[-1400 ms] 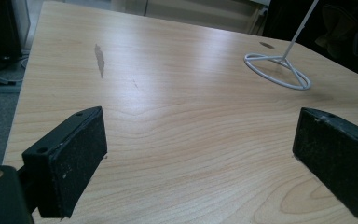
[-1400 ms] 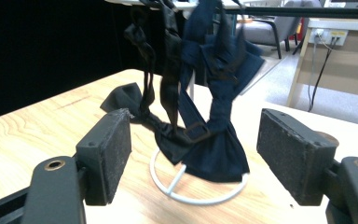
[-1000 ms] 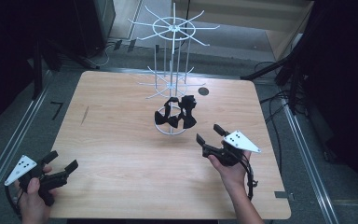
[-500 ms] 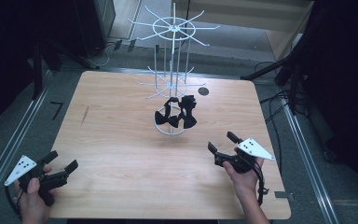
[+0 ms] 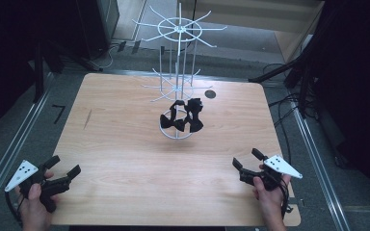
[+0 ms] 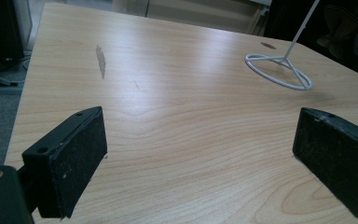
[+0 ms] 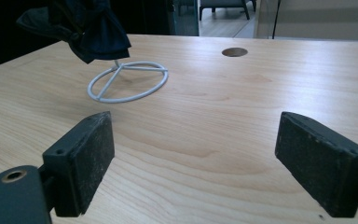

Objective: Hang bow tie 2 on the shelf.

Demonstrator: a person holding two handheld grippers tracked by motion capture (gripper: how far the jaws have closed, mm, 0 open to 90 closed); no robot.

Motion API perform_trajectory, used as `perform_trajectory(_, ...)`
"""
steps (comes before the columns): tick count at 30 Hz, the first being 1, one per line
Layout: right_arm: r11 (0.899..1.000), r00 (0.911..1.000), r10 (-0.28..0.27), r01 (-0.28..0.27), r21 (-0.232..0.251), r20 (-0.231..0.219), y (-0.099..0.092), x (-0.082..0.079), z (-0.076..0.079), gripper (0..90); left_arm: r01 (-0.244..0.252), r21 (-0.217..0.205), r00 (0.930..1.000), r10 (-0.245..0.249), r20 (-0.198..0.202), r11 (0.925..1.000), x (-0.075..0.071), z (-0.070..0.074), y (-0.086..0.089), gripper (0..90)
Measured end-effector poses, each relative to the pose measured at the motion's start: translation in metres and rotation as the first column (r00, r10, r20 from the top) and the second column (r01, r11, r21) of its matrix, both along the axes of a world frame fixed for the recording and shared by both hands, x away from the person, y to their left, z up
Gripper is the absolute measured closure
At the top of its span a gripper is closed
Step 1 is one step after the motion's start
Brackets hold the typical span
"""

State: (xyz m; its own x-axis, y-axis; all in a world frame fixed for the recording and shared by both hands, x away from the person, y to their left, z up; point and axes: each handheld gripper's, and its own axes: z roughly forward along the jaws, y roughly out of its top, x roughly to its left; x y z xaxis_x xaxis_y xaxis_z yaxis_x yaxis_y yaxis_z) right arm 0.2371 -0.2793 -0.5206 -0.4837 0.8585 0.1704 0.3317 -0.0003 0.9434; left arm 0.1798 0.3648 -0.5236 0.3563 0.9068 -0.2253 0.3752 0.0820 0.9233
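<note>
Both tongs, left point(image 5: 62, 167) and right point(image 5: 247, 159), are held wide open and empty; the right has just been opened and drawn back from the bow ties point(image 5: 182, 117), left hung on the wire rack point(image 5: 178, 84), apparently finished.

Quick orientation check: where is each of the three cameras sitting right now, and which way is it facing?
High view: above the near edge, facing forward and down on the table, both hands and grippers below.
Left gripper view: low over the wood, facing the white wire rack, its two open jaws rising from the bottom.
Right gripper view: low, facing the rack base and the black bow ties, open jaws likewise.
All share the rack base ring.
</note>
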Motion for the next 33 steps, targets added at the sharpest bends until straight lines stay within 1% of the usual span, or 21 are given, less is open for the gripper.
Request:
perform_trajectory(3, 1.0, 0.9999, -0.014, 0.014, 0.007, -0.005, -0.01, -0.003, -0.001, 10.5, -0.001, 0.0, 1.0, 0.001, 0.0, 1.0, 0.0, 0.0, 0.0, 3.7)
perform_trajectory(4, 1.0, 0.9999, -0.015, 0.015, 0.004, 0.0, -0.013, -0.003, -0.002, 10.2, -0.001, 0.001, 1.0, 0.001, 0.0, 1.0, 0.0, 0.0, 0.0, 3.7)
perform_trajectory(9, 0.999, 0.999, -0.039, 0.039, -0.003, -0.021, -0.025, -0.006, -0.007, 8.7, -0.002, 0.001, 1.0, 0.002, 0.0, 1.0, 0.0, 0.0, 0.0, 3.8)
perform_trajectory(13, 0.998, 0.9981, -0.057, 0.056, -0.007, -0.023, -0.035, -0.008, -0.012, 7.8, -0.003, 0.001, 1.0, 0.003, 0.0, 1.0, 0.0, 0.0, 0.0, 3.7)
perform_trajectory(15, 0.998, 0.9972, -0.067, 0.067, -0.007, -0.032, -0.039, -0.01, -0.013, 7.7, -0.003, 0.001, 1.0, 0.003, 0.0, 1.0, 0.0, 0.0, 0.0, 3.7)
perform_trajectory(18, 0.997, 0.9964, -0.078, 0.078, -0.017, -0.032, -0.047, -0.013, -0.015, 7.7, -0.003, 0.001, 1.0, 0.003, 0.0, 1.0, 0.0, 0.0, 0.0, 3.7)
perform_trajectory(20, 0.996, 0.9948, -0.093, 0.093, -0.014, -0.042, -0.054, -0.016, -0.017, 7.7, -0.003, 0.001, 1.0, 0.003, 0.0, 1.0, 0.0, 0.0, 0.0, 3.7)
perform_trajectory(27, 0.993, 0.9919, -0.118, 0.118, -0.009, -0.046, -0.067, -0.024, -0.019, 7.7, -0.004, 0.0, 1.0, 0.004, 0.0, 1.0, 0.0, 0.0, 0.0, 3.7)
perform_trajectory(29, 0.992, 0.9901, -0.13, 0.13, -0.002, -0.054, -0.071, -0.026, -0.019, 7.8, -0.005, 0.001, 1.0, 0.005, 0.0, 1.0, 0.0, 0.0, -0.001, 3.8)
perform_trajectory(31, 0.991, 0.9895, -0.131, 0.132, 0.004, -0.06, -0.076, -0.029, -0.02, 7.8, -0.003, 0.003, 1.0, 0.003, 0.0, 1.0, 0.0, 0.0, 0.0, 3.8)
perform_trajectory(32, 0.991, 0.989, -0.133, 0.134, 0.011, -0.063, -0.08, -0.034, -0.021, 7.9, -0.004, 0.003, 1.0, 0.004, 0.0, 1.0, 0.0, 0.0, 0.0, 3.8)
perform_trajectory(33, 0.991, 0.989, -0.133, 0.134, 0.011, -0.063, -0.08, -0.034, -0.021, 7.9, -0.004, 0.003, 1.0, 0.004, -0.001, 1.0, 0.0, 0.0, 0.0, 3.8)
